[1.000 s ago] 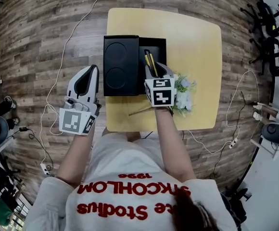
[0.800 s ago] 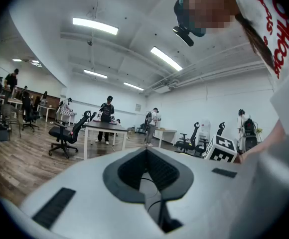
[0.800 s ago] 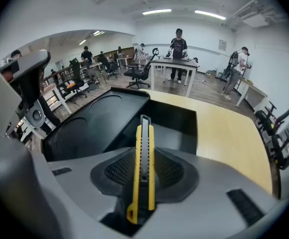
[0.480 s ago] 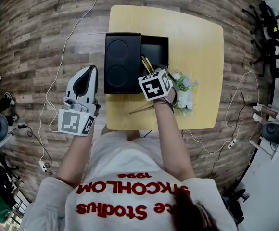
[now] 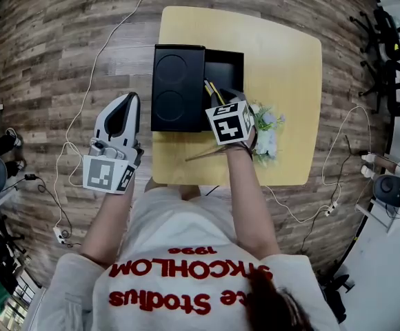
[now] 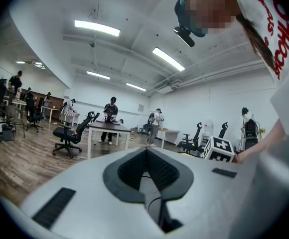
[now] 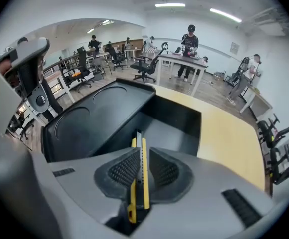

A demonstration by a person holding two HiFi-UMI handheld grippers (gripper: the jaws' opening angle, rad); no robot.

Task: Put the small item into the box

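- Right-hand tongs (image 7: 140, 152) have just been closing, and their pads now pinch the yellow utility knife (image 7: 140, 178) between them.
- Left-hand tongs (image 6: 145, 153) are closed on nothing. I hold them off the table (image 5: 290, 81), well apart from the box (image 5: 241, 66) on its lid side.
- The knife slants down into the box's open half, just beside the lid (image 5: 178, 88). I cannot tell whether its tip touches the box floor.
- A bunch of flowers (image 5: 265, 135) lies just beside the box's near corner, under my right wrist.
- I judge this the placing step: the item is over the box but not yet let go.
- Next I need to lower it until it rests inside, open the jaws, then lift clear of the box wall.
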